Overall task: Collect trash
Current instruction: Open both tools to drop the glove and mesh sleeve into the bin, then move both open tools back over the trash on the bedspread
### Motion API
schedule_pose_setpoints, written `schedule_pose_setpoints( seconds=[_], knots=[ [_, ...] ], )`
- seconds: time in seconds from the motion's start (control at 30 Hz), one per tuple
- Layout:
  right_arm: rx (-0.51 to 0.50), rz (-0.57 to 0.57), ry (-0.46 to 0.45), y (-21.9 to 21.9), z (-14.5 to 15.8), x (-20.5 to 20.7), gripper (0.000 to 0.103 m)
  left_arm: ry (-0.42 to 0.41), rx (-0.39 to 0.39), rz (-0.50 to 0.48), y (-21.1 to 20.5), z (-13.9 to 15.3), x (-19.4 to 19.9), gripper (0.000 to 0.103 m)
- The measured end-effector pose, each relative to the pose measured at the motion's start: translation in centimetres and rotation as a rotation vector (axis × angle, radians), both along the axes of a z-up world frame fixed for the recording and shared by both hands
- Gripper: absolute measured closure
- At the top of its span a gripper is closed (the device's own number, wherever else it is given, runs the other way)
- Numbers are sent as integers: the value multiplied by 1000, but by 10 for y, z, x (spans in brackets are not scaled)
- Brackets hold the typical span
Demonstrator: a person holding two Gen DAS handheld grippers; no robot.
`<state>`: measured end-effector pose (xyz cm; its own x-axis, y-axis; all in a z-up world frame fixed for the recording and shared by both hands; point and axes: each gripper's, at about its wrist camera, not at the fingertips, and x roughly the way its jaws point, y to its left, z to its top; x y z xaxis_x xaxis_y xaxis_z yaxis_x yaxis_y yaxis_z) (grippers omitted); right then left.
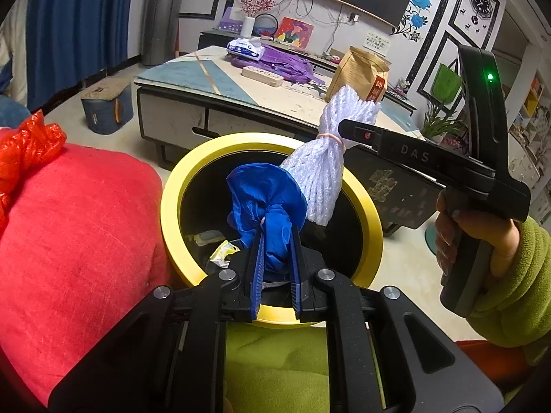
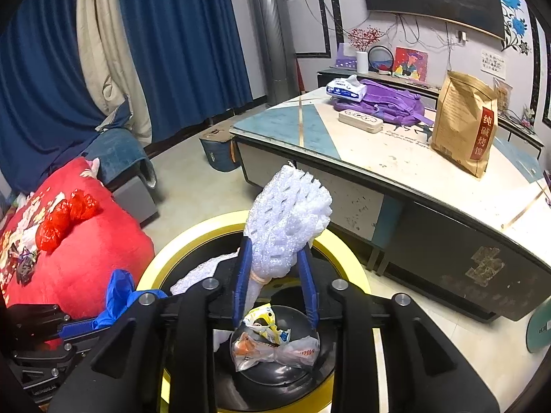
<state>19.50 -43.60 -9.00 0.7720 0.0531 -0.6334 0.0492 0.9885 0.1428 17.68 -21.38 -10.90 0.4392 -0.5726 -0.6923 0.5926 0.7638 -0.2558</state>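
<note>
**Left wrist view: two bundles held over the yellow bin**

Left wrist view shows the left gripper (image 1: 275, 241) with its jaws clamped on a crumpled blue plastic bag (image 1: 267, 196), held above the mouth of the yellow-rimmed trash bin (image 1: 172, 206). The bag's lower end is lost between the blue fingers (image 1: 259, 258). Beside it, touching, hangs a white foam net bundle (image 1: 322, 179) tied with a rubber band, gripped at the band by the right gripper (image 1: 344, 130).

From the right wrist, the right gripper (image 2: 275, 258) has its jaws pressed on the foam net's (image 2: 286, 213) tied waist; the bundle's tail drops behind the gripper body. Deep in the bin (image 2: 347, 254) lie a clear wrapper (image 2: 275, 351) and a yellow packet (image 2: 263, 320), partly blocked by the fingers. A red plastic bag (image 2: 65, 216) rests on the red quilt (image 2: 86, 258) at left. The table (image 2: 378, 158) behind carries a brown paper bag (image 2: 465, 120).
</note>
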Motion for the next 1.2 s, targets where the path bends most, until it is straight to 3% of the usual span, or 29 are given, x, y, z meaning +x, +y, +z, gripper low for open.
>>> schedule_pose_setpoints(
  seconds=[0.2,0.27,0.37,0.5,0.63,0.8,1.2],
  knots=[
    [19,-15,-11,-5,3,-2,56,8,-20,16,5,1,5,80],
    [24,-22,-18,-7,4,-3,55,5,-21,22,6,1,4,79],
    [29,-32,-22,-9,6,-4,50,2,-25,32,8,2,5,68],
    [39,-37,-35,-9,10,-6,43,-7,-35,72,16,8,5,47],
    [37,-25,-51,-4,14,-9,40,-27,-39,127,28,15,5,19],
    [37,-7,-81,4,23,-13,34,-49,-39,163,36,23,-1,11],
    [53,104,-204,45,61,-38,22,-153,14,262,59,47,-18,11]
  ],
)
